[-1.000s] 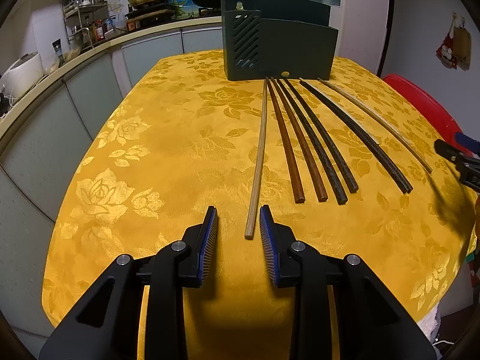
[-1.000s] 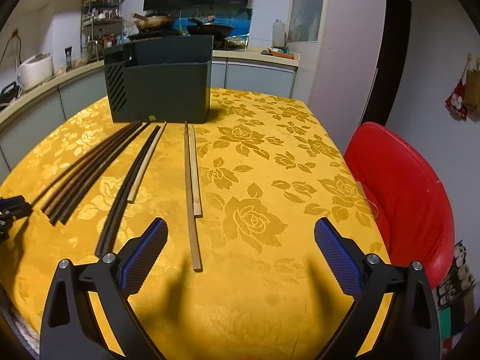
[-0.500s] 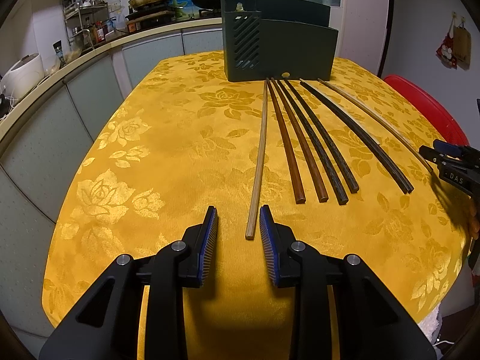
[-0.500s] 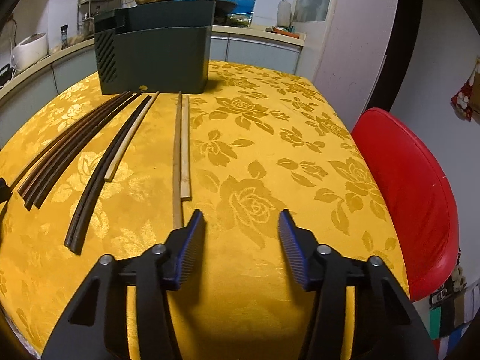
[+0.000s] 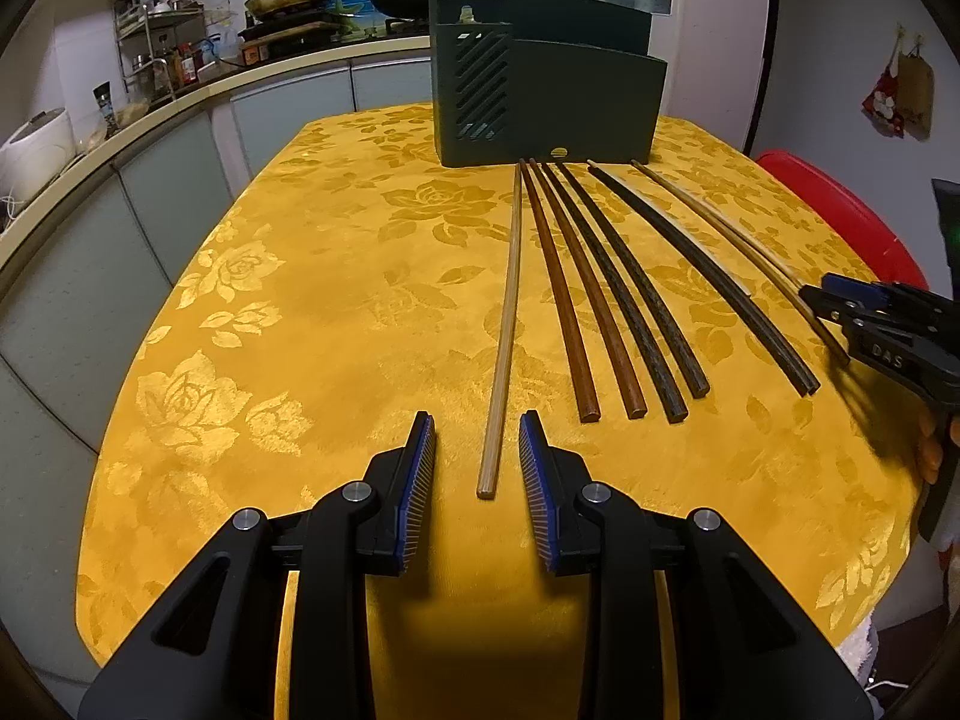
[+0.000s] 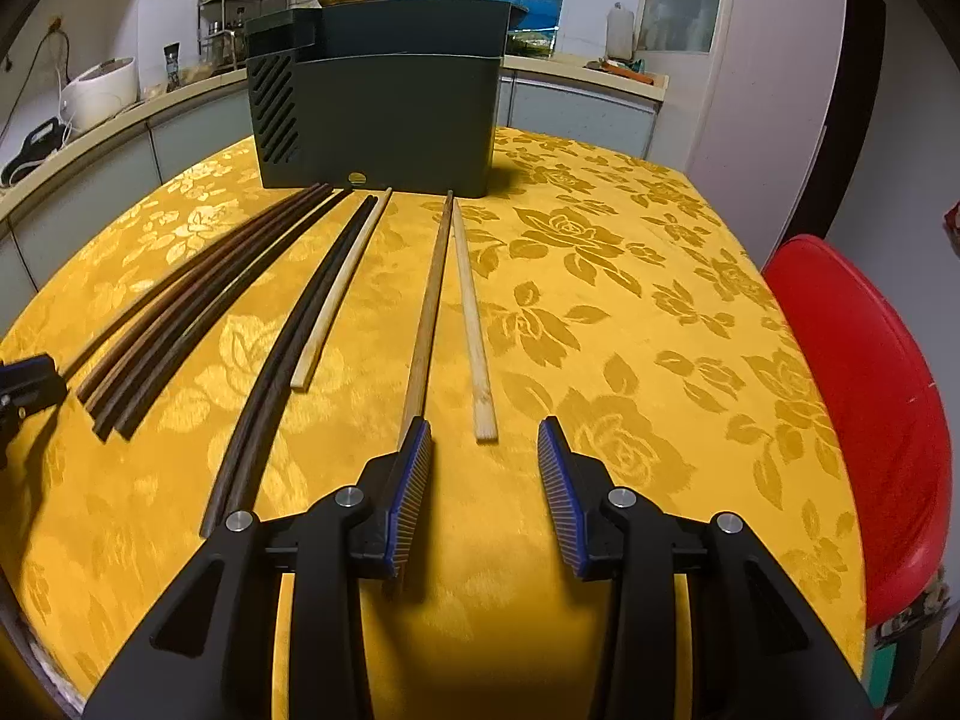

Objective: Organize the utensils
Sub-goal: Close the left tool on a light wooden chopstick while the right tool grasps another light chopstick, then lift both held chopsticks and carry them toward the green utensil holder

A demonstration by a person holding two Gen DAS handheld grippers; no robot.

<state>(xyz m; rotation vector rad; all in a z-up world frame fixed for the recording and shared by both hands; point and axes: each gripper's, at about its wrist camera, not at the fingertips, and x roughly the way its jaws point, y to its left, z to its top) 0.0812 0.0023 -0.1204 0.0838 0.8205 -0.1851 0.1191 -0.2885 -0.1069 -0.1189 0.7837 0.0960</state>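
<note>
While both tools hover low over the yellow worktop (image 5: 336, 276), nothing is gripped yet, and all the chopsticks lie on the cloth in a fan whose far tips gather at the foot of the dark utensil holder (image 5: 549, 102) at twelve o'clock. Left hand-held gripper (image 5: 477, 459) first: its jaws stand apart, and the near end of the pale bamboo chopstick (image 5: 507, 324) sits right between the blue pads without touching either one, which looks like a deliberate line-up for a pinch at the butt end. Off toward one and two o'clock in that view lie the two reddish-brown chopsticks (image 5: 576, 306), then the dark pairs, untouched. Over to the right hand-held gripper (image 6: 485, 441): jaws parted too, with the short light chopstick (image 6: 474, 324) ending just ahead of the gap at twelve o'clock, while the longer tan chopstick (image 6: 427, 318) runs under or against the left pad; contact is hard to call. At ten o'clock the long dark chopstick (image 6: 282, 354) lies alongside a cream one. My read: the sticks are laid pointing at the holder so each can be lifted by its near end and carried straight in, and the sorting has barely begun.
</note>
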